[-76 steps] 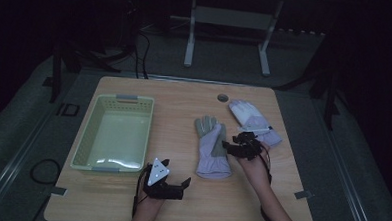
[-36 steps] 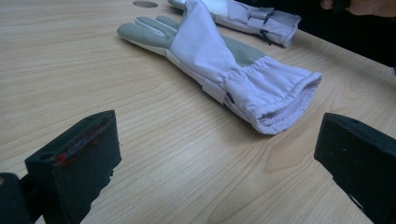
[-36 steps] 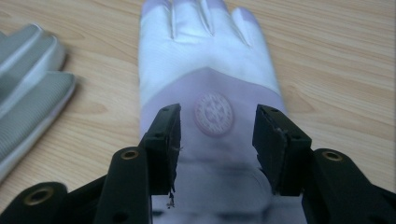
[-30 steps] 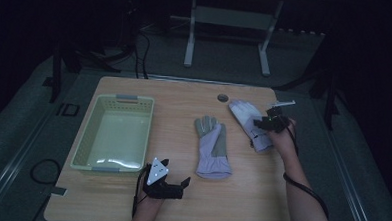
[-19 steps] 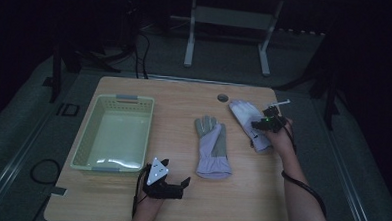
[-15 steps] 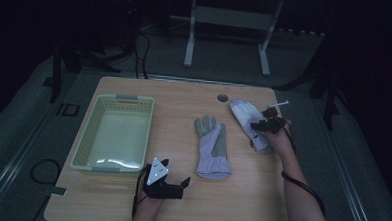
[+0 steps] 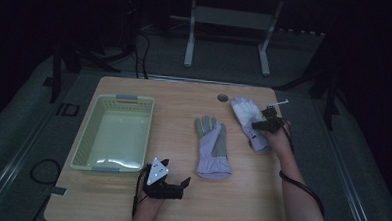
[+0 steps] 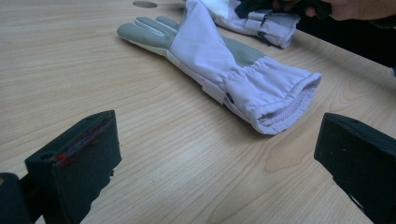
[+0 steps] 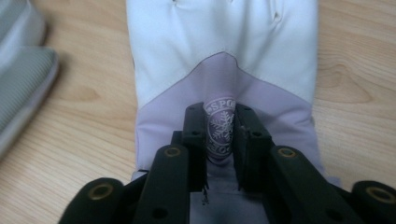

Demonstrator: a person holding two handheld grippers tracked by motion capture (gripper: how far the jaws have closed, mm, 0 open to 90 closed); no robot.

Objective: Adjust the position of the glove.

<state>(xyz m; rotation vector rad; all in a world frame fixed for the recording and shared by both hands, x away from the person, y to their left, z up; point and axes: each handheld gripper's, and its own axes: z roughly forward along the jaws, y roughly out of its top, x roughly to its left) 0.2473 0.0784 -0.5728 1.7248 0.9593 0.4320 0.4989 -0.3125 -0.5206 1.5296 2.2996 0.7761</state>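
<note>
I see a white and lilac glove (image 9: 224, 70) with a round snowflake badge (image 9: 220, 127), a grey-palmed lilac glove (image 7: 211, 147), and a pale green basket (image 7: 85, 144).

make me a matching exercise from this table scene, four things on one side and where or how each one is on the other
Things:
1. basket
2. right gripper
3. left gripper
4. middle glove

Places or states:
A. lying flat and untouched at the centre of the table
B. open, resting near the front edge
C. pinching a fold of the far glove at its round badge
D. empty, on the left side of the table

Pairs: 1-D, 2-C, 3-B, 4-A
</note>
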